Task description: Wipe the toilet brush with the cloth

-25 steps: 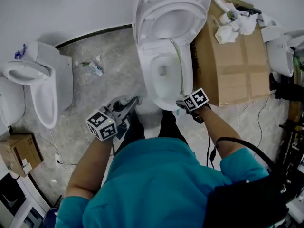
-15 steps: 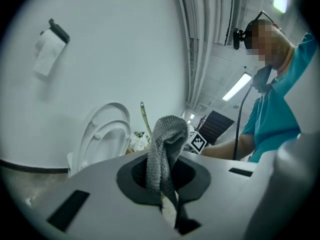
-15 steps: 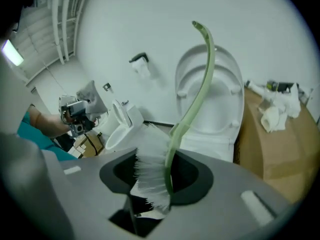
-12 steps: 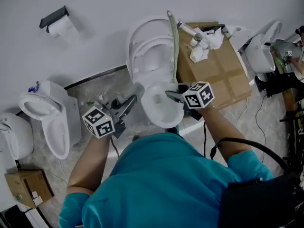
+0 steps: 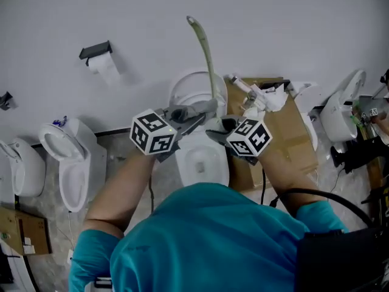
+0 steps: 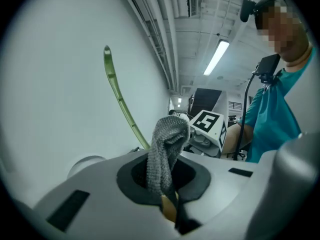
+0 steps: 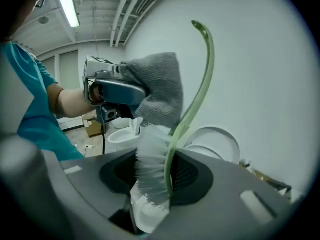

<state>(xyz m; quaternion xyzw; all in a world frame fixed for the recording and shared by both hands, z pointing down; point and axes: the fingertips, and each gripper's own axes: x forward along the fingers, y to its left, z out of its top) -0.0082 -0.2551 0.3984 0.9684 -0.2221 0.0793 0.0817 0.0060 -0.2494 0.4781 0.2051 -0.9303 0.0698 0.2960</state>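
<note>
Wiping is at hand: left gripper (image 5: 205,107) clamps the cloth (image 6: 167,144) just beyond the right gripper (image 5: 215,128), itself clamped on the toilet brush (image 7: 150,174); next, stroke along its handle.

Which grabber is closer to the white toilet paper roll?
Left. The left gripper, holding grey cloth, is right of the white toilet paper roll; the right gripper, holding the green toilet brush, is further right.

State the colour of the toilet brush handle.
The toilet brush handle is pale green, clearest in the right gripper view.
</note>
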